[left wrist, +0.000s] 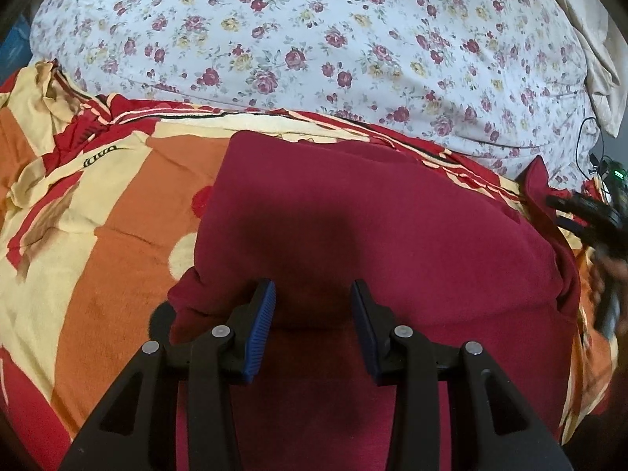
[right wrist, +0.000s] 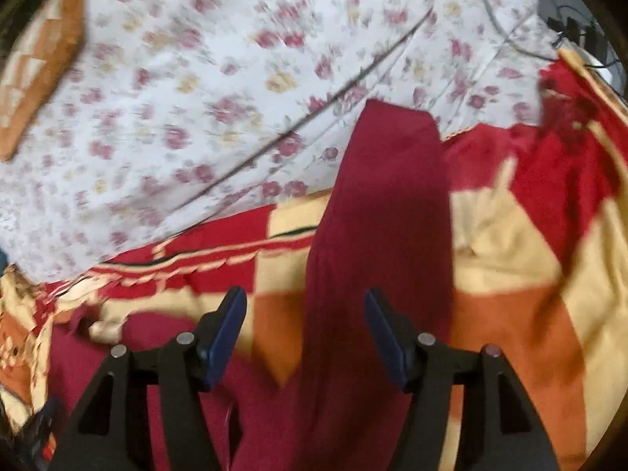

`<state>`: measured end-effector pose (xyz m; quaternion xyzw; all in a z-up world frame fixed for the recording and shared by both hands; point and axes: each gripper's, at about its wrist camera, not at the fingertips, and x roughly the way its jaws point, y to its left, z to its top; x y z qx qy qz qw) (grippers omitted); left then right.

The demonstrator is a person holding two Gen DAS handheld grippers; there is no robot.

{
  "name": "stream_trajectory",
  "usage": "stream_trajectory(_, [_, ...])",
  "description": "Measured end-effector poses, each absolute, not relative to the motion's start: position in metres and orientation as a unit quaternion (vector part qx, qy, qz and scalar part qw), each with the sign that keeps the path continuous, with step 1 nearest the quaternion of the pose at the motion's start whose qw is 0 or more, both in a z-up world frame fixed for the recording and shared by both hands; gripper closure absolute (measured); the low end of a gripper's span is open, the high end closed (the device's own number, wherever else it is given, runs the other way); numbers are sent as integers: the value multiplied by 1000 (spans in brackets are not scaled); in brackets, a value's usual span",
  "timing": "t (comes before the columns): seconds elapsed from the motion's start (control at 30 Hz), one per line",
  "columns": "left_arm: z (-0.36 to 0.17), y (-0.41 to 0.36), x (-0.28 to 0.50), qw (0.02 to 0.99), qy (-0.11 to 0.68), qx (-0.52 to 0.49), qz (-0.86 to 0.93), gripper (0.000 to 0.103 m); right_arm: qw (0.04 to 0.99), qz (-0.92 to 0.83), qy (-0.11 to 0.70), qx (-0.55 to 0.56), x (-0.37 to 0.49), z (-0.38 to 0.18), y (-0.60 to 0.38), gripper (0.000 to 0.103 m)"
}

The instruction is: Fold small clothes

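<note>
A dark red garment lies on a red, orange and cream blanket. My left gripper is open just above the garment's near part, empty. In the left wrist view the right gripper shows blurred at the garment's right edge. In the right wrist view, a long strip of the dark red garment runs away from the camera. My right gripper is open over it, holding nothing. That view is motion-blurred.
A white floral bedsheet covers the bed beyond the blanket. An orange cloth lies at the far left of the right wrist view. Black cables lie at the right edge.
</note>
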<state>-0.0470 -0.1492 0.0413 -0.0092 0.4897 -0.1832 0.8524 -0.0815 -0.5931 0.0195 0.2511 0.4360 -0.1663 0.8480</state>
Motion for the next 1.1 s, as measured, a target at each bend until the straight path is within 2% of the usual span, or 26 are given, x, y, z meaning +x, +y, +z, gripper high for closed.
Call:
stream_trajectory(0.2, [41,-143,-42,846,496,-30,-191,73,818,-195,483,245,-37,-14,-615,38])
stream_trajectory(0.23, [40,-142,-41,846,497,-31,-192,73,815,-200,485,244,-35,-18,-617,47])
stream_trajectory(0.27, [39,-142,-40,845,498,-32,-193,73,816,-209,482,241,-36,-18,-619,66])
stream_trajectory(0.3, [38,-142,-39,843,500,-34,-194,73,819,-212,475,240,-38,-17,-620,78])
stream_trajectory(0.33, [38,-142,-38,842,501,-38,-196,73,823,-200,468,252,-41,-15,-622,97])
stream_trajectory(0.57, [38,-134,-37,836,506,-67,-201,73,856,-116,389,321,-89,16,-619,97])
stream_trajectory(0.77, [44,-134,-41,838,506,-63,-195,73,868,-32,352,350,-121,47,-596,97])
stream_trajectory(0.97, [54,-126,-46,840,502,-79,-190,73,884,115,341,298,-148,98,-512,97])
stream_trajectory(1.1, [56,-125,-48,839,503,-86,-190,73,872,197,379,238,-165,92,-438,97])
